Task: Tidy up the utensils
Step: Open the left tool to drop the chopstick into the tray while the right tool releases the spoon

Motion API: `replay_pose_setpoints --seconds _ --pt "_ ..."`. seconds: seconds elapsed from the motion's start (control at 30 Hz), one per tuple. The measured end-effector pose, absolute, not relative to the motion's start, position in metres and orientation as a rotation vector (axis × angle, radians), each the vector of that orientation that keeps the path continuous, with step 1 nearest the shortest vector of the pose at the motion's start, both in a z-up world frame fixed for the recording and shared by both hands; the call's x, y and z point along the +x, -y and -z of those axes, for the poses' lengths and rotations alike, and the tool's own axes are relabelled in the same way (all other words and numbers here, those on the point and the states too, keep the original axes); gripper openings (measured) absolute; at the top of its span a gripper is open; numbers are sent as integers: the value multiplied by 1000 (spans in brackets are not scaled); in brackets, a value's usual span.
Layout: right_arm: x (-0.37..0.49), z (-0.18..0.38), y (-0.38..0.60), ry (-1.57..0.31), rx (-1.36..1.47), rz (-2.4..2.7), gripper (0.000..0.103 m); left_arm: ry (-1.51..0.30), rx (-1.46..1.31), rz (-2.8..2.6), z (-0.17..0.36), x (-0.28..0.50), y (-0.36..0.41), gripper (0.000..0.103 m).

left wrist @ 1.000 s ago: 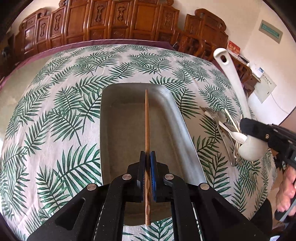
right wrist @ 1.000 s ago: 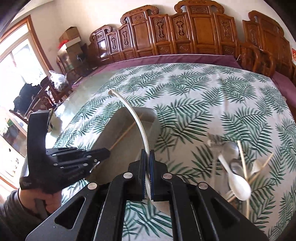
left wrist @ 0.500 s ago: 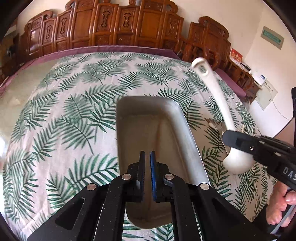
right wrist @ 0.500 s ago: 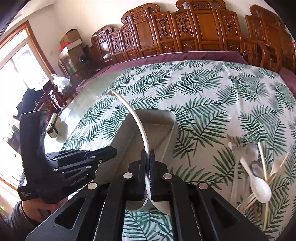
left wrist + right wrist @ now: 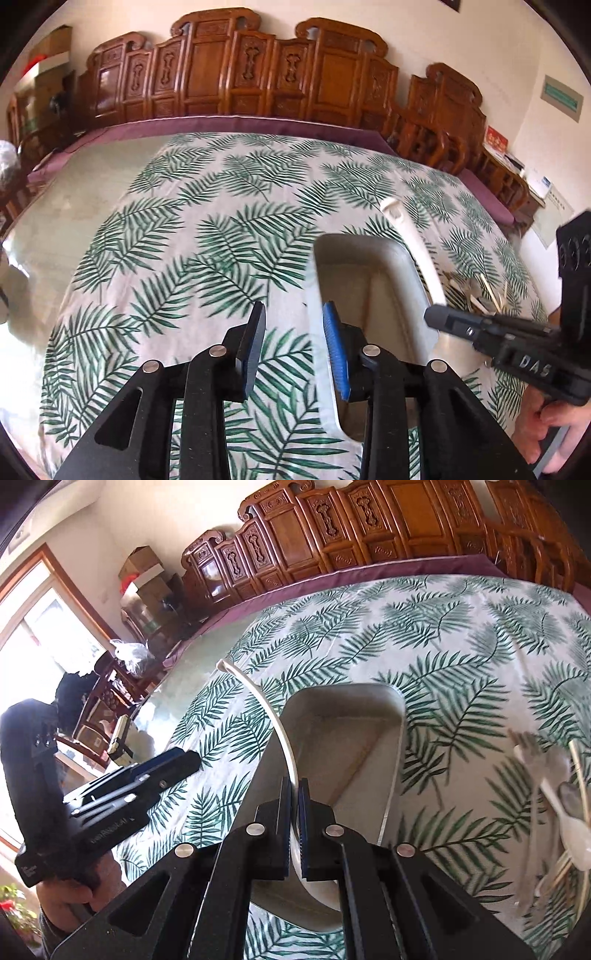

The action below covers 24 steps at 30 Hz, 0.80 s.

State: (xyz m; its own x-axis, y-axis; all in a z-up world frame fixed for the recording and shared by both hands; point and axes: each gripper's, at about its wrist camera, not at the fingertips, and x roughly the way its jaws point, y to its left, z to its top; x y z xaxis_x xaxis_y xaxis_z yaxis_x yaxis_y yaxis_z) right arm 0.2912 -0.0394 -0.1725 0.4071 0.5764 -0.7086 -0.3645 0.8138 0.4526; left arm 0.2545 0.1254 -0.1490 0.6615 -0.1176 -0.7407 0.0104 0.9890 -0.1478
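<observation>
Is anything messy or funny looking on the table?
Yes. Spoons, forks and chopsticks lie crisscrossed in a heap on the tablecloth beside the metal tray, not inside it. Nothing looks spilled or broken.

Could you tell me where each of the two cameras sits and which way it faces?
Left wrist view: sits on the left gripper, angled down at the leaf-print tablecloth and the metal tray; its fingers stand apart with nothing between them, and the right gripper and a hand show at right.
Right wrist view: sits on the right gripper, angled down over the tray; its fingers are shut on the white ladle, and the left gripper shows at left.
Shared: tray, ladle, tablecloth, the utensil pile, carved wooden chairs.
</observation>
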Motion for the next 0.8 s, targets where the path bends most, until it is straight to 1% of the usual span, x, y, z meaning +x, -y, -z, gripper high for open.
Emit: replay_pose_setpoints --seconds 0.23,0.43,0.53,0.67,0.77,0.8 --pt "297 185 36 -1026 326 -585 5 -840 -155 63 148 255 -134 30" --pt "303 200 28 -1057 263 -547 5 -837 -155 65 148 253 -133 33" --pt "306 206 25 -1061 206 -522 9 -836 -159 66 147 253 -133 33" --pt "308 205 28 -1041 164 -515 9 -833 -150 73 146 252 -128 33" --pt "305 196 33 -1010 134 -531 9 -828 -137 87 144 251 -120 39" --pt "302 192 36 -999 128 -538 9 -826 -133 92 144 250 -118 39"
